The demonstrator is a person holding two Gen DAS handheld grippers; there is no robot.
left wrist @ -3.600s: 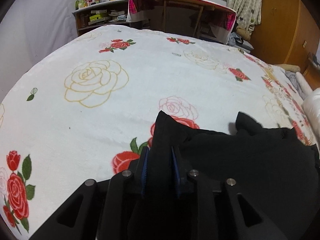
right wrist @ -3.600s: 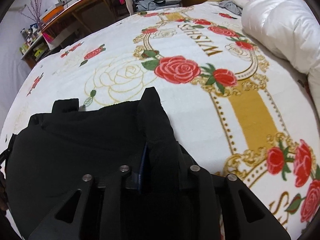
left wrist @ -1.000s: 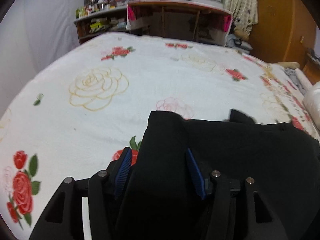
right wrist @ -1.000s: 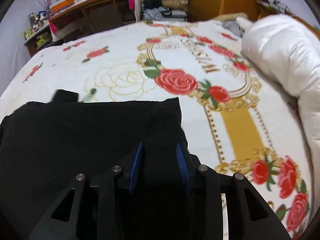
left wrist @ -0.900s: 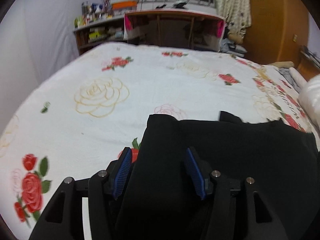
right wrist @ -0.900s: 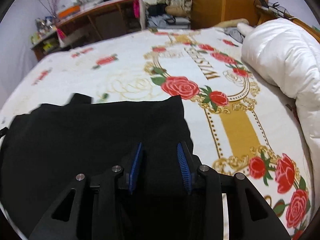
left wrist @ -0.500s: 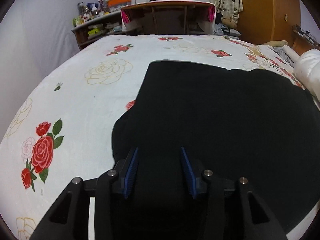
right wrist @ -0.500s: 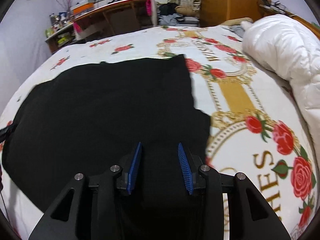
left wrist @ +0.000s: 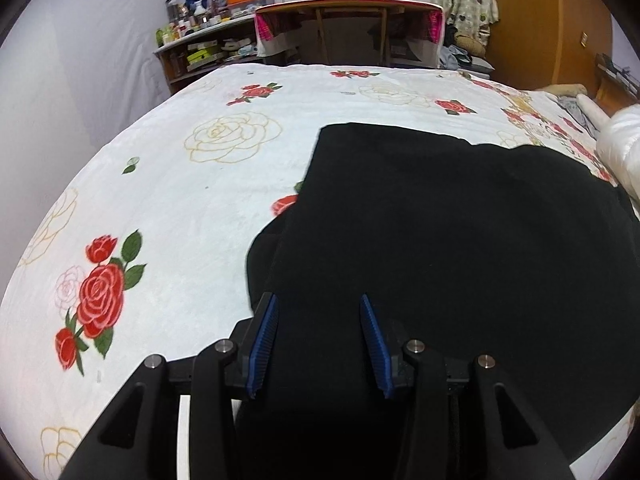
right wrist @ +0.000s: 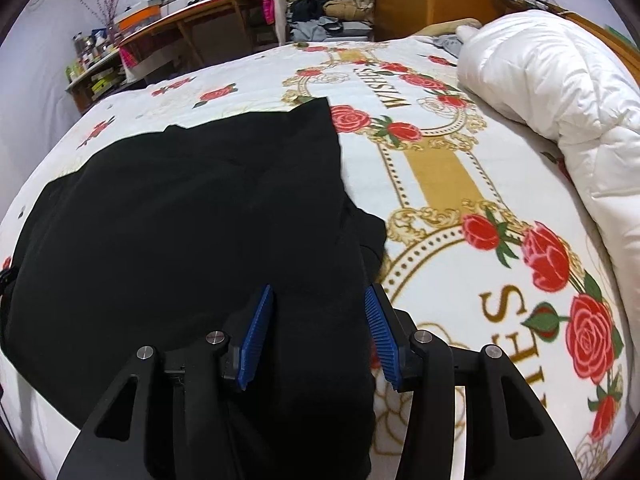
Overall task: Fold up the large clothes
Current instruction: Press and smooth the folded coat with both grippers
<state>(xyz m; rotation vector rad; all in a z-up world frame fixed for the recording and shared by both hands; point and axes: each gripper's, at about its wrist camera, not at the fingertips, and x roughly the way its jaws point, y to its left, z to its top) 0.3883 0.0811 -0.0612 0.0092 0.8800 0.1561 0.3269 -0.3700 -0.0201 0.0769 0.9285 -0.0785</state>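
Note:
A large black garment (left wrist: 440, 220) lies spread flat on the rose-patterned bed blanket (left wrist: 180, 208), with a lower layer sticking out at its left edge. My left gripper (left wrist: 318, 300) hangs over its near left part with the jaws apart. Black cloth runs between the blue pads (left wrist: 262, 340), which do not press on it. In the right wrist view the garment (right wrist: 180, 200) fills the left half. My right gripper (right wrist: 319, 286) is over its near right edge with its jaws opening. Cloth lies between its pads too, loose.
A bunched white duvet (right wrist: 560, 92) lies along the bed's right side. Beyond the far edge stand a wooden desk (left wrist: 348, 24) and a cluttered shelf (left wrist: 200, 48). An orange-brown wardrobe (left wrist: 540, 20) is at the far right.
Both grippers drew back toward the near edge, so the garment's far edge now lies well ahead and much more cloth shows. The right jaws widened. The left jaws narrowed a little, then held.

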